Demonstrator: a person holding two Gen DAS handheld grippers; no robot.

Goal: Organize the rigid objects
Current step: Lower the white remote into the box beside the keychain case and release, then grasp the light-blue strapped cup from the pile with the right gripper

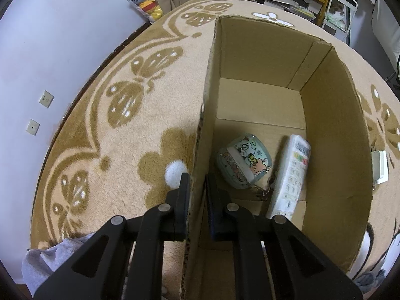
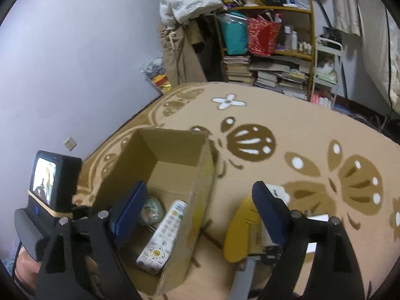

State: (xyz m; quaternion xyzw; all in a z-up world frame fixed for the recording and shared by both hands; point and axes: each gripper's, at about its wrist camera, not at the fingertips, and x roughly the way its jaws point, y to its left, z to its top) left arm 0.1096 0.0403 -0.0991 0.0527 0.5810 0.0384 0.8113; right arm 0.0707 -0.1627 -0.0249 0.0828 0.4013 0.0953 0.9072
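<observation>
cardboard box [image 1: 332,130] on patterned rug [image 1: 150,105], holding white remote [image 1: 291,177] lying flat along the right wall, long axis running near-to-far, beside a rounded pouch [image 1: 243,161] with cartoon print. left gripper [image 1: 197,195] clamped on the box's left wall, one finger inside, one outside. right gripper [image 2: 200,207] spread wide above the box's right wall; yellow-handled item [image 2: 240,230] on the rug outside.

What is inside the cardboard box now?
Inside the cardboard box lie a white remote control and a small cartoon-printed pouch with keys attached. The left gripper, clamped on the near wall, hides the near corner.
</observation>
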